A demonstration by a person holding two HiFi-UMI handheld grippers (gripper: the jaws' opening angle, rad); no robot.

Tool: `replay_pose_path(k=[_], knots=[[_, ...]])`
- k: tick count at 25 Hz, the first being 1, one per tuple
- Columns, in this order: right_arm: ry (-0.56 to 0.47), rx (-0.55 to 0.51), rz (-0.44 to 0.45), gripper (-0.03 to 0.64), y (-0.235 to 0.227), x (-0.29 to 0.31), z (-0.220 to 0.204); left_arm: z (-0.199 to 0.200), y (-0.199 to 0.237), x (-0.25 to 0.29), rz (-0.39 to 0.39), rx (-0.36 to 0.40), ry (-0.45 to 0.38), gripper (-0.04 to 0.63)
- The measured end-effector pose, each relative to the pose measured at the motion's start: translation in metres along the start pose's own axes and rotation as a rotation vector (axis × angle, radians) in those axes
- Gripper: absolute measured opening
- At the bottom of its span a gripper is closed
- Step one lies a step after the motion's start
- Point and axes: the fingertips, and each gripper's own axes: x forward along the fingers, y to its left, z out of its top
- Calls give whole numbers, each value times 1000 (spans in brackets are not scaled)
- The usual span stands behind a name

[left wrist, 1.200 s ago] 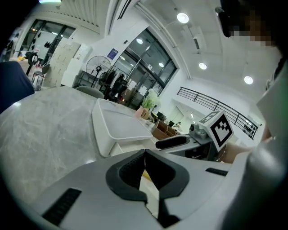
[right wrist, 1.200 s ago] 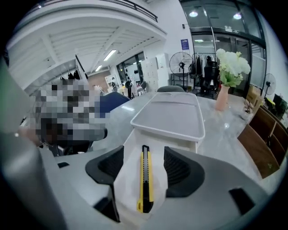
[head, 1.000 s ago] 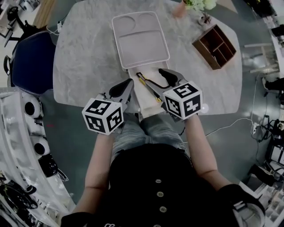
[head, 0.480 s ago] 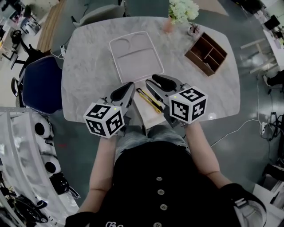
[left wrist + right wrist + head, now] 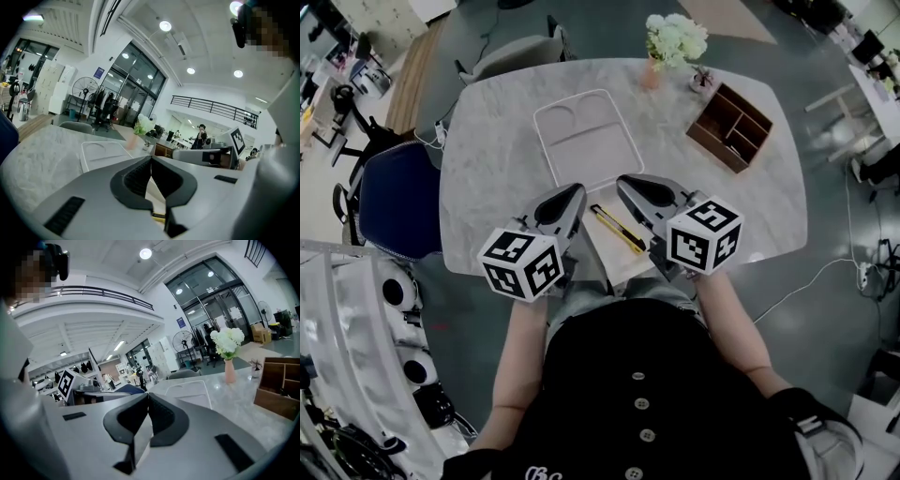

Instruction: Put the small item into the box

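Observation:
A yellow and black utility knife point(image 5: 616, 228) lies on a white sheet point(image 5: 614, 255) at the table's near edge. The brown wooden box point(image 5: 729, 127) with compartments stands at the far right, also visible in the right gripper view point(image 5: 279, 385). My left gripper point(image 5: 571, 193) hovers just left of the knife, jaws shut and empty point(image 5: 151, 161). To the knife's right, my right gripper point(image 5: 627, 184) has just closed its jaws with nothing between them point(image 5: 148, 397). Both grippers are held above the table. Neither touches the knife.
A white compartment tray point(image 5: 581, 141) lies in the table's middle, beyond the knife. A vase of white flowers point(image 5: 673, 42) stands at the far edge. A blue chair point(image 5: 389, 197) is at the table's left side.
Both grippers have lifted up from the table. The right jaws, wide open over the knife a second ago, are now shut. The knife stays on the sheet.

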Motion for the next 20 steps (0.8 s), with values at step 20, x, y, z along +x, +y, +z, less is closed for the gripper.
replay_pose_path(k=[20], knots=[[-148, 5, 91, 5, 26, -24, 12, -9, -22, -2, -18, 46, 44, 18]])
